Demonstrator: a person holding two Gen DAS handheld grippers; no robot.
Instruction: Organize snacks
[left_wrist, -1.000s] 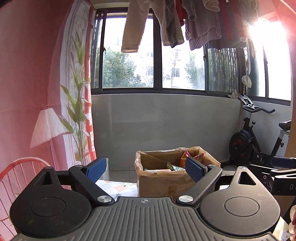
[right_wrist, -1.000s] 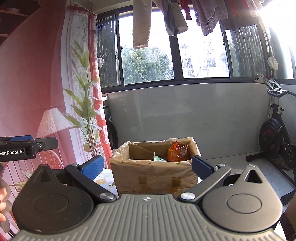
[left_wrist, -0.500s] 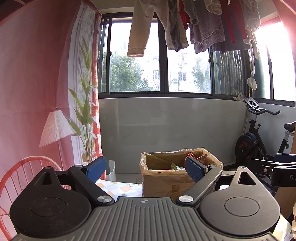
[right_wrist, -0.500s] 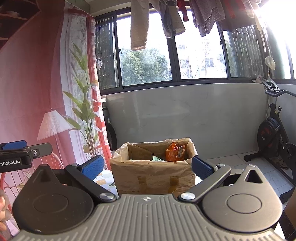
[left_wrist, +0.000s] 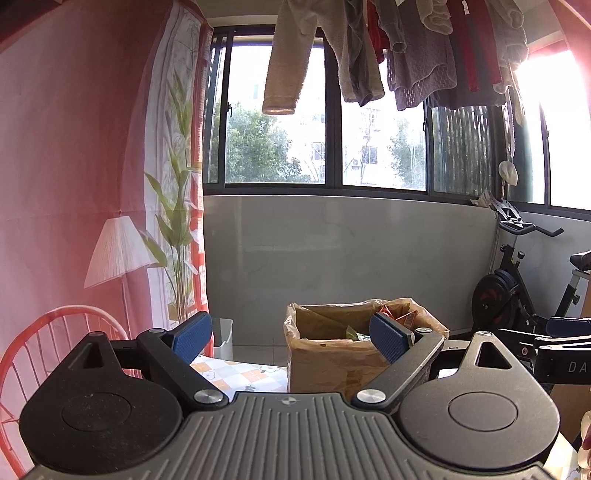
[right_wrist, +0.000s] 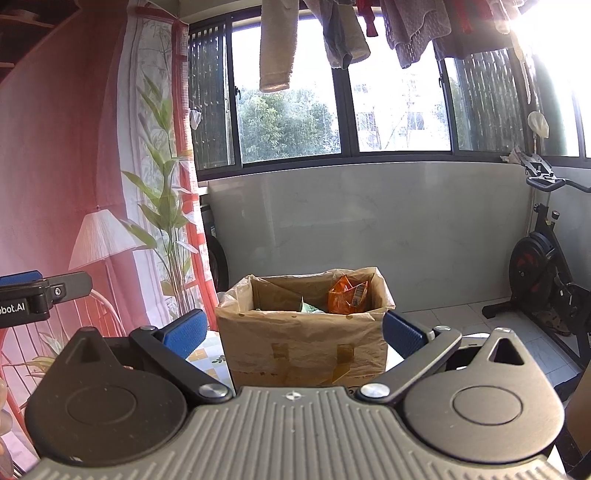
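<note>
The left hand-held gripper (left_wrist: 291, 336) hangs in the air with its blue pads spread wide and nothing between them. From its own view the cardboard box (left_wrist: 332, 360) sits ahead and off to the right, so that the right-hand pad overlaps the box's near corner in the picture; whether it touches I cannot tell, though it looks to be well short of it. The box stands upright on the counter (left_wrist: 243, 373), which wears a checked, flowered cloth, and its open top is lined with a clear plastic bag.

The right hand-held gripper (right_wrist: 293, 332) is likewise spread wide and empty, and the box (right_wrist: 306, 343) lies almost dead ahead of it, framed between the two pads. Inside, an orange snack packet (right_wrist: 347, 295) leans against the far right corner, with something green (right_wrist: 308, 306) lower down beside it. The box's long side runs across this gripper's line of sight.

By my reckoning the right one is better placed: it faces the box squarely, while the left would have to swing rightward. No loose snacks show on the counter from here.
</note>
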